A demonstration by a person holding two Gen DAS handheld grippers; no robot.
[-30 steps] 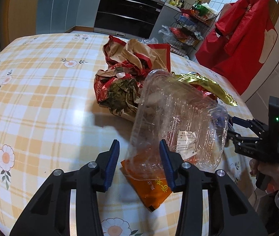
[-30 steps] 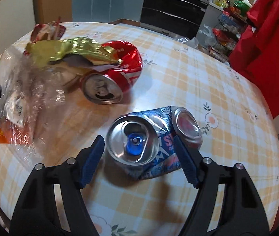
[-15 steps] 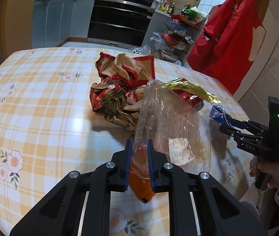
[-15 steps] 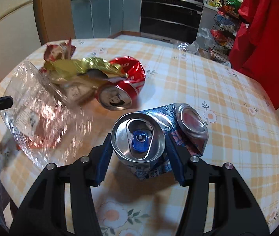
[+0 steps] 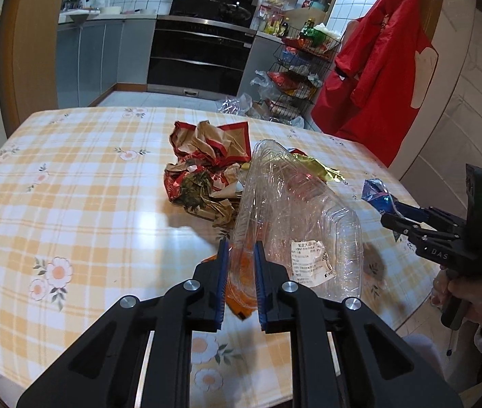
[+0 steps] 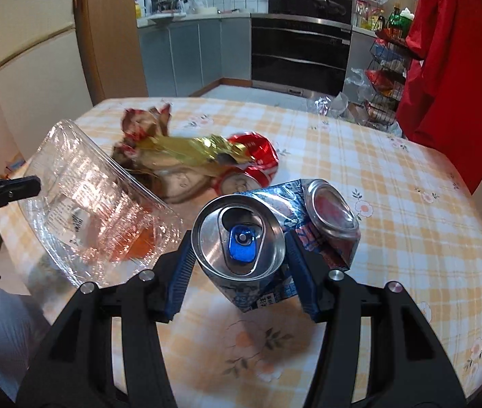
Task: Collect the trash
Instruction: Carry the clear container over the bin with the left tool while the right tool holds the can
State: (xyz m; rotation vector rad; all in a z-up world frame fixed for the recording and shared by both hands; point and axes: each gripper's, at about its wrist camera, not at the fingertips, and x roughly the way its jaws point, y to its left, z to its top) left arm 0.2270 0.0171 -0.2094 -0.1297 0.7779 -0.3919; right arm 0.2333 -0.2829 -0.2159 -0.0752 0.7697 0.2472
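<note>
Left wrist view shows the round yellow-checked floral tabletop (image 5: 81, 183), then the clear crumpled plastic clamshell container (image 5: 295, 210) with its white printed label, lifted and tilted, its edge and an orange wrapper (image 5: 237, 292) clamped in the left tool (image 5: 241, 282). Right tool (image 6: 239, 258) grips a crushed blue aluminium can (image 6: 275, 234) raised above the tabletop; a hand (image 5: 462, 295) holds its "DAS"-marked handle.
</note>
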